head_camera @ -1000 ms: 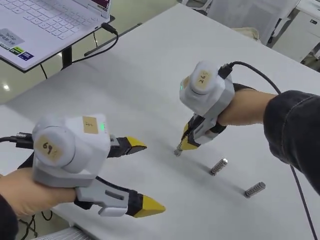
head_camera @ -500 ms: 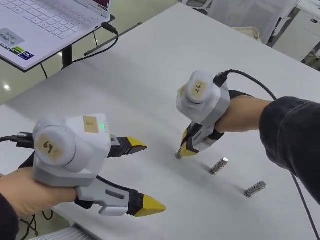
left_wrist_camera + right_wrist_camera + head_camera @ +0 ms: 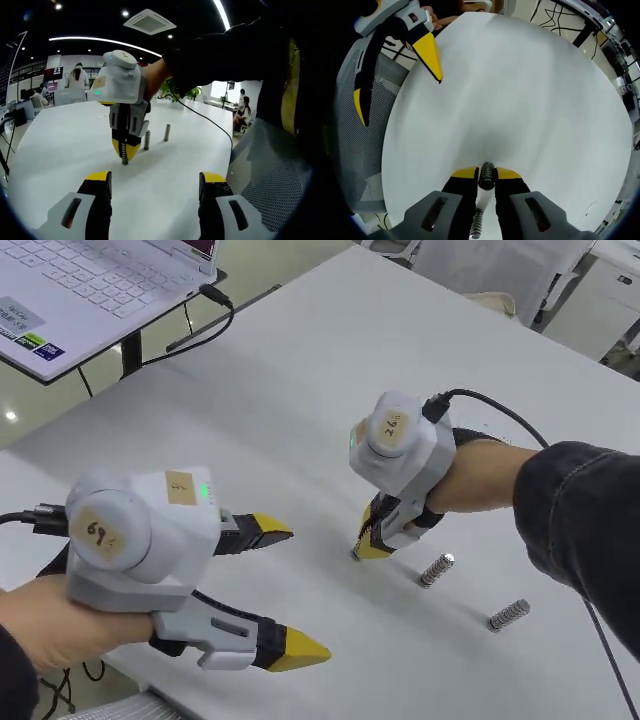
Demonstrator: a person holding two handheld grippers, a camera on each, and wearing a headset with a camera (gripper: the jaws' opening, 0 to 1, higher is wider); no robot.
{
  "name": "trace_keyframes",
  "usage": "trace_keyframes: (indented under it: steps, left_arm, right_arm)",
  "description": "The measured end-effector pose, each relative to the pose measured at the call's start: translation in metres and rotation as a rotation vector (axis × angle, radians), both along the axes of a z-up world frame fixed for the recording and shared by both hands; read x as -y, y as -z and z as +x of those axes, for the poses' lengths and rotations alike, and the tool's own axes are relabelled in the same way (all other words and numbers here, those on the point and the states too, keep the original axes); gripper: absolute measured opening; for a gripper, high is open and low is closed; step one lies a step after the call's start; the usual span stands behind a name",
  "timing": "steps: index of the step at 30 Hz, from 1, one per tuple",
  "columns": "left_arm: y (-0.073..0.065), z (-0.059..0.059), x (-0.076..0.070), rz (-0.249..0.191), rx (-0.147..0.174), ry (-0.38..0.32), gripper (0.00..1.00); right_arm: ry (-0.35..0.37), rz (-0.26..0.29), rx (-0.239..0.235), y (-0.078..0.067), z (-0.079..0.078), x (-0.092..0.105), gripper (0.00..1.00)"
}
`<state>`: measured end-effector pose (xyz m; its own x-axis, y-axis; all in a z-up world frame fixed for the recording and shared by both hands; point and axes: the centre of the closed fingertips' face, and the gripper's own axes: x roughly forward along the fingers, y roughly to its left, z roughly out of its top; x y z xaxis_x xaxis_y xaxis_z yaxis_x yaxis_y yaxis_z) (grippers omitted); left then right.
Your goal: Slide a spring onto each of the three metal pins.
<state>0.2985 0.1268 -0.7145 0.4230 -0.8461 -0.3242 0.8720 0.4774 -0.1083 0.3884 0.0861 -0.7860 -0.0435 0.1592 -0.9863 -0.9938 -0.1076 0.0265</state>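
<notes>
My right gripper point(image 3: 370, 549) points down at the white table point(image 3: 300, 390), shut on a small dark spring point(image 3: 487, 176) whose lower end point(image 3: 124, 159) reaches the tabletop. Whether a pin is inside it I cannot tell. Just beyond it two more springs point(image 3: 436, 570) point(image 3: 509, 615) stand upright; they are also in the left gripper view point(image 3: 147, 140) point(image 3: 167, 132). One of them point(image 3: 477, 222) sits below the right jaws. My left gripper point(image 3: 285, 588) hovers open at the near left with nothing between its yellow tips point(image 3: 156, 177), facing the right gripper point(image 3: 125, 147).
A laptop point(image 3: 90, 290) rests on a stand at the far left, its black cable point(image 3: 205, 335) trailing toward the table. A grey mesh chair point(image 3: 355, 125) is by the near table edge. People stand far behind in the room point(image 3: 77, 77).
The right gripper's body has sunk lower and a little toward me over the spring, while its tips stay at the same spot. The left gripper has not moved.
</notes>
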Motion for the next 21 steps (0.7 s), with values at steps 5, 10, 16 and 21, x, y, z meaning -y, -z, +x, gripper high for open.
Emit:
trace_keyframes:
  steps: [5,10,16,21]
  left_arm:
    - [0.0009,0.0000,0.0000,0.002,-0.003,0.000,0.67]
    - [0.0006,0.0008,0.0005,0.001,-0.003,0.000,0.67]
    - [0.0006,0.0018,0.0010,0.007,-0.002,0.004,0.67]
    - [-0.0003,0.0028,0.0030,0.011,-0.002,0.009,0.68]
  right_arm:
    - [0.004,0.007,-0.001,-0.0002,-0.0006,-0.0010,0.14]
    - [0.012,0.013,0.001,-0.0006,0.0003,-0.0012,0.17]
    - [0.032,0.027,0.003,-0.0041,0.0025,0.0018,0.22]
    - [0.053,0.042,0.005,-0.0092,0.0009,0.0083,0.26]
